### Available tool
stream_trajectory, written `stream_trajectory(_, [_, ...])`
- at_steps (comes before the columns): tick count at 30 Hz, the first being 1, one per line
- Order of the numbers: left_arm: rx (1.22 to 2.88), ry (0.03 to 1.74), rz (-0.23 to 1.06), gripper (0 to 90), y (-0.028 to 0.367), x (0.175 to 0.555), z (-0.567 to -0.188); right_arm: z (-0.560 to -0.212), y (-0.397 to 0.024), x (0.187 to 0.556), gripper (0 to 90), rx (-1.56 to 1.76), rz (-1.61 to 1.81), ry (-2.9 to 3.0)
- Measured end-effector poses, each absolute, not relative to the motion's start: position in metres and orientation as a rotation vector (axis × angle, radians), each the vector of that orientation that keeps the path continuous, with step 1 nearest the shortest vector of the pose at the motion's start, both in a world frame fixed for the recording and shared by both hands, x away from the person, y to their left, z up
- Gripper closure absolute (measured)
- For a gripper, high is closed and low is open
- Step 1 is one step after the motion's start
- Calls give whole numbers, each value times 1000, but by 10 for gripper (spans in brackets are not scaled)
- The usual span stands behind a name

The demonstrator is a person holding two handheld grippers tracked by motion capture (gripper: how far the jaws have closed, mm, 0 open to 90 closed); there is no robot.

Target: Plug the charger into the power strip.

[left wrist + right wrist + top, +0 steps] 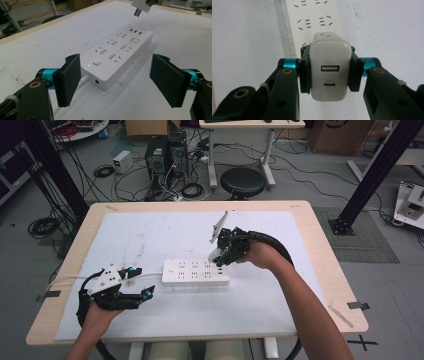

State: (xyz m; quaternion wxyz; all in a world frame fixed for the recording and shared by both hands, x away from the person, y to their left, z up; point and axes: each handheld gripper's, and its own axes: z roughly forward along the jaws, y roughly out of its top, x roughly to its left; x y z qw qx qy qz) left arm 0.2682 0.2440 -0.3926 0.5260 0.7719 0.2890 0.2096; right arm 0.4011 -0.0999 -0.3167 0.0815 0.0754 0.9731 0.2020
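A white power strip (195, 272) lies flat in the middle of the white mat, with its cord running off to the left. My left gripper (141, 281) rests low at the strip's left end. Its jaws stand open, and the switch end of the power strip (117, 53) lies just ahead of them with nothing between the pads (68, 80). My right gripper (221, 254) hovers over the strip's right end, shut on a white USB charger (215, 254). The charger (330, 67) shows its USB ports towards the camera, above the power strip's sockets (312, 17). The charger's prongs (137, 12) hang above the strip's far end.
The white mat (150, 232) covers most of the wooden table (320, 245). Bits of tape sit at the left edge (48, 295) and right edge (358, 305). A black stool (243, 182) and tangled floor cables lie beyond the far edge.
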Motion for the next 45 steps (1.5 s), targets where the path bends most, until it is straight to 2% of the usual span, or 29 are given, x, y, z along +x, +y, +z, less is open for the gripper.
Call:
stream_trajectory(26, [1827,711,494,253,254,269,-403,-352,-65,424,634,108,402,2967])
stream_trajectory(45, [1820,724,491,253,258,271,-406,-354,-38,428,636,1,177,2988])
